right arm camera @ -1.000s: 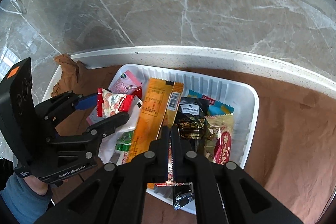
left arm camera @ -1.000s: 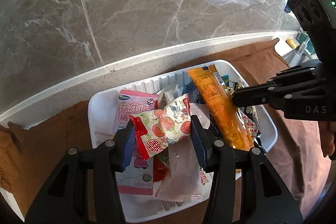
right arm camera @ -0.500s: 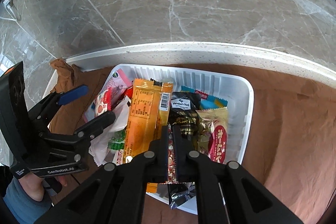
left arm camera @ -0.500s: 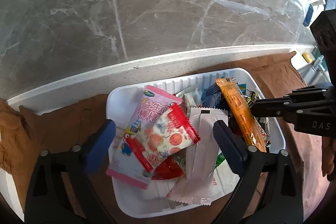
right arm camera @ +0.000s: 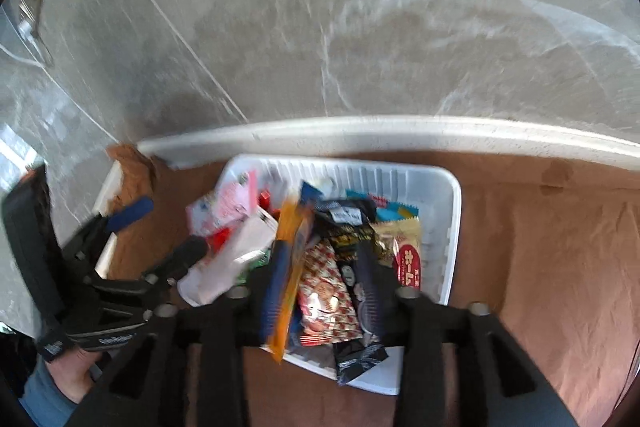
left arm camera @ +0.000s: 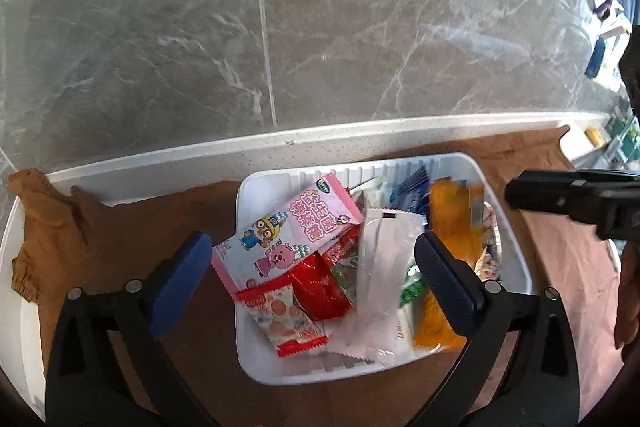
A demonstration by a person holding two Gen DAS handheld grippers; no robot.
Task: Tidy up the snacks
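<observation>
A white tray [left arm camera: 248, 347] holds several snack packets. My left gripper [left arm camera: 310, 255] hovers over its near left side, jaws opening wide with nothing held. Below it lie a pink cartoon packet [left arm camera: 296, 227], a red-and-white strawberry packet [left arm camera: 288, 319] and a pale clear packet [left arm camera: 380, 275]. My right gripper [right arm camera: 324, 259] is over the tray [right arm camera: 452, 227], jaws opening. A blurred orange packet [right arm camera: 292, 267] hangs loose beside its left pad, above a red-patterned packet [right arm camera: 324, 287]. The pads press on nothing. The orange packet [left arm camera: 452, 227] is also blurred in the left wrist view.
The tray sits on a brown cloth [left arm camera: 140, 227] on a white counter with a raised back ledge [left arm camera: 320, 147] under a grey marble wall. A black packet [right arm camera: 356, 351] overhangs the tray's near rim. Bare cloth [right arm camera: 540, 267] lies to the right of the tray.
The left gripper opened and let go of the strawberry packet, which dropped to the tray's near left. The right gripper opened from shut, and the orange packet came loose. Both grippers lifted.
</observation>
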